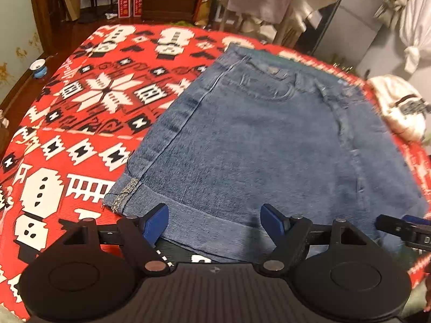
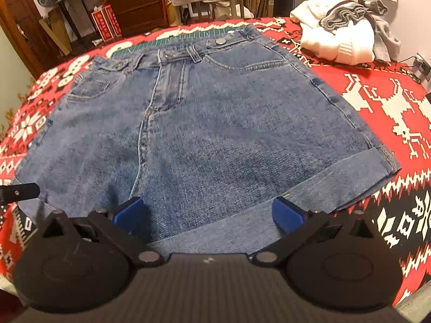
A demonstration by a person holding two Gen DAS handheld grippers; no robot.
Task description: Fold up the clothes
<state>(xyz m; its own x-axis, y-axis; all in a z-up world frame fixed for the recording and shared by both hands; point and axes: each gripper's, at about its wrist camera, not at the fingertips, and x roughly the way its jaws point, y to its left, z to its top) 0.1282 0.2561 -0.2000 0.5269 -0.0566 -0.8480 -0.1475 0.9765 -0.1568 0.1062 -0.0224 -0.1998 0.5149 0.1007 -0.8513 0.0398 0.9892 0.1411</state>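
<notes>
Denim shorts flat on patterned blanket, both grippers spread wide at near hem, nothing held.

Left wrist view: left gripper (image 1: 214, 219) hovered low over the near-left cuff of the denim shorts (image 1: 264, 145), jaws released; right gripper's tip showed at far right. Shorts lay on the red blanket (image 1: 89, 102), waistband far. Right wrist view: right gripper (image 2: 208, 214) sat level over the near-right cuff of the shorts (image 2: 215, 123), jaws released and empty. White sweater (image 2: 339, 35) far right. Denim judged thick, fairly stiff, non-slip; rolled cuffs likely best grip points.
</notes>
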